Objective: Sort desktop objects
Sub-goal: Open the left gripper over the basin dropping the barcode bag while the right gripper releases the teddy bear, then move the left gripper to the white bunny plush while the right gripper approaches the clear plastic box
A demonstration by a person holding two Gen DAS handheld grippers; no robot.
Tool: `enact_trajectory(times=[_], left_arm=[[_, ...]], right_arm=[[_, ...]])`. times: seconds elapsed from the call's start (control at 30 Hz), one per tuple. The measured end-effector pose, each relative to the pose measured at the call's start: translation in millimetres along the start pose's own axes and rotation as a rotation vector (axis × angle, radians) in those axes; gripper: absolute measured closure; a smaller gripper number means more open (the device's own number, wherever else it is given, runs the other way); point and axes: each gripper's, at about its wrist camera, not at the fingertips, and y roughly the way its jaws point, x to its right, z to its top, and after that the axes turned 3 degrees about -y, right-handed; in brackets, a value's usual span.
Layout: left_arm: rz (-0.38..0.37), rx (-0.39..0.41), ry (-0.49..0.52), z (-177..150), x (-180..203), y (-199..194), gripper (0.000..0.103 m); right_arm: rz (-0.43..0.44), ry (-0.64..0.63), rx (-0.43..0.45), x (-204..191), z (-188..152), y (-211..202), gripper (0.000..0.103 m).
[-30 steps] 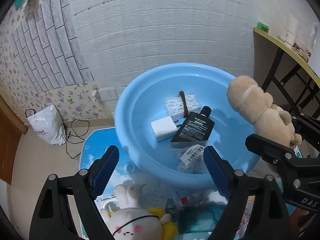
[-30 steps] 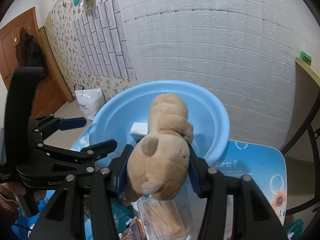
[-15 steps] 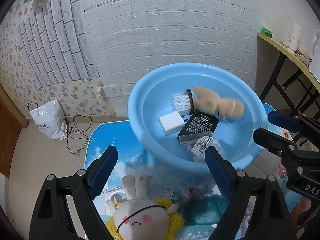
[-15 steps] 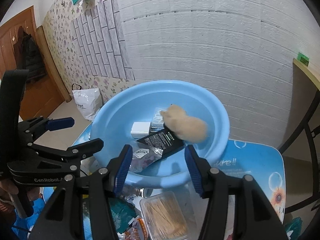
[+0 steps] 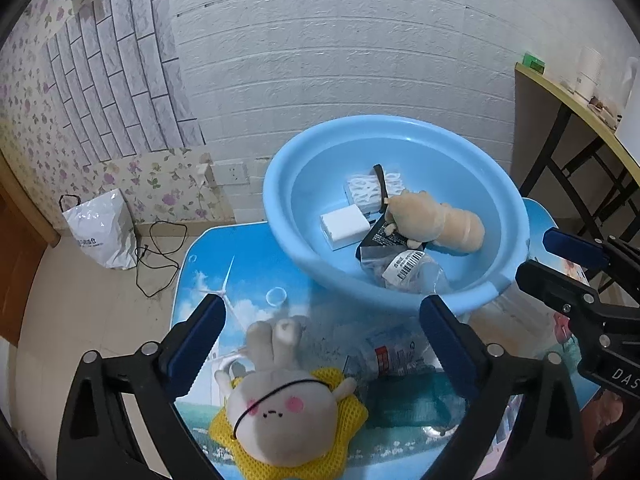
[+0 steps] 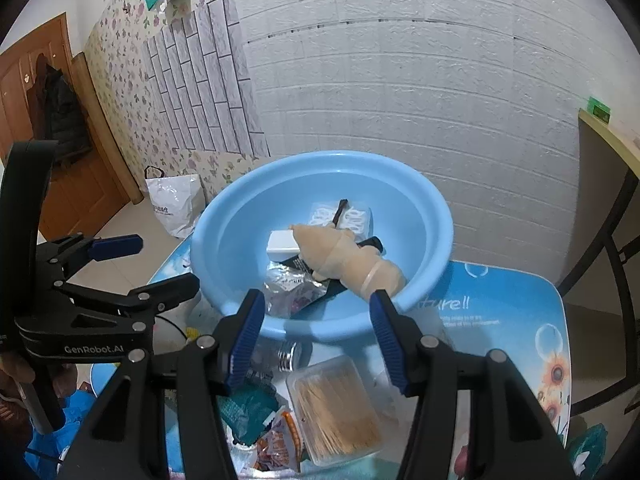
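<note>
The left gripper (image 5: 320,328) hangs with its jaws opening and nothing between them, right over the white bunny plush (image 5: 280,412) at the table's (image 5: 208,256) near edge, ears pointing toward the blue basin (image 5: 280,216) at the far edge. The right gripper (image 6: 316,340) stands part open and empty beside the toothpick box (image 6: 336,412). The tan bear (image 5: 436,222) lies in the basin, while a teal packet (image 5: 404,400) crowds the bunny's right flank.

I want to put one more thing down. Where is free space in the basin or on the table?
Free: the blue basin's far and left floor, beyond the white box; the table right of the basin. Crowded: near the tan plush and toothpick box.
</note>
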Motion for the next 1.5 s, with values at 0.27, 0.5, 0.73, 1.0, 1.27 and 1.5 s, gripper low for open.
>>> enact_trajectory(times=[0.27,0.5,0.73,1.0,1.27,1.5], left_arm=[[0.013,0.004,-0.003,-8.7,1.2,-8.1,0.004],[0.015,0.020,0.005,-16.9,2.5,-19.5,0.000],[0.017,0.043,0.010,-29.0,2.8,-30.1,0.000],[0.022,0.068,0.030,-50.9,4.0,-37.5,0.000],[0.008,0.045,0.017,-76.8,4.1,-35.1,0.000],[-0.010,0.047,0.033,-87.7,8.6,-38.3,0.000]], right_arm=[[0.003,0.008,-0.013,-2.5,-11.4,-5.1,0.048],[-0.019,0.002,-0.005,-4.8,-18.4,-14.1,0.033],[-0.023,0.006,-0.001,-7.1,-28.2,-22.9,0.031],[-0.073,0.037,0.016,-3.6,-49.6,-28.5,0.013],[-0.108,0.068,0.018,-3.7,-73.4,-26.8,0.000],[-0.093,0.084,0.011,-4.5,-83.9,-26.7,0.000]])
